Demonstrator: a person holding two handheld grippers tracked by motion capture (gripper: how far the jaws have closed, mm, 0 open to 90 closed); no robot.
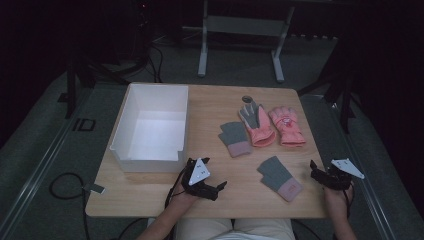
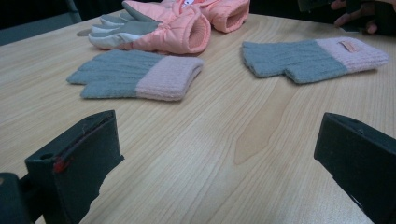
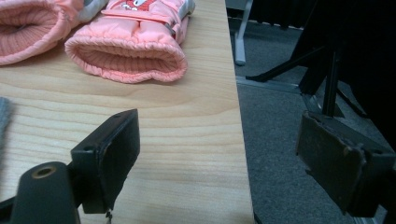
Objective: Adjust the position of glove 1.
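1. Four gloves are lying on the light wooden bench (image 1: pixel 150 192): two grey knitted gloves with pink cuffs and two padded salmon-pink winter gloves.
2. One grey knitted glove with a pink cuff (image 1: pixel 234 138) is resting near the middle of the bench, just left of the pink pair; it is also being shown in the left gripper view (image 2: pixel 135 74).
3. The second grey knitted glove (image 1: pixel 280 178) is lying nearer the front edge, between the two grippers, apart from the first; it is being seen at the right of the left gripper view (image 2: pixel 313 58).
4. The pink padded glove with a grey palm (image 1: pixel 257 125) is lying palm up, and the pink padded glove with a printed patch (image 1: pixel 287 125) is lying just beside it on the right, their cuffs facing the person.
5. A white rectangular open box (image 1: pixel 131 112) is standing at the left of the bench.
6. The left gripper (image 1: pixel 212 190) is being held low over the front of the bench, its fingers (image 2: pixel 79 163) spread wide and holding nothing.
7. The right gripper (image 1: pixel 320 176) is being held at the right front corner of the bench, its fingers (image 3: pixel 109 156) likewise parted and empty, one over the wood and one beyond the edge.
8. A small dark round object (image 1: pixel 247 98) is lying beyond the pink gloves; what it is cannot be told.
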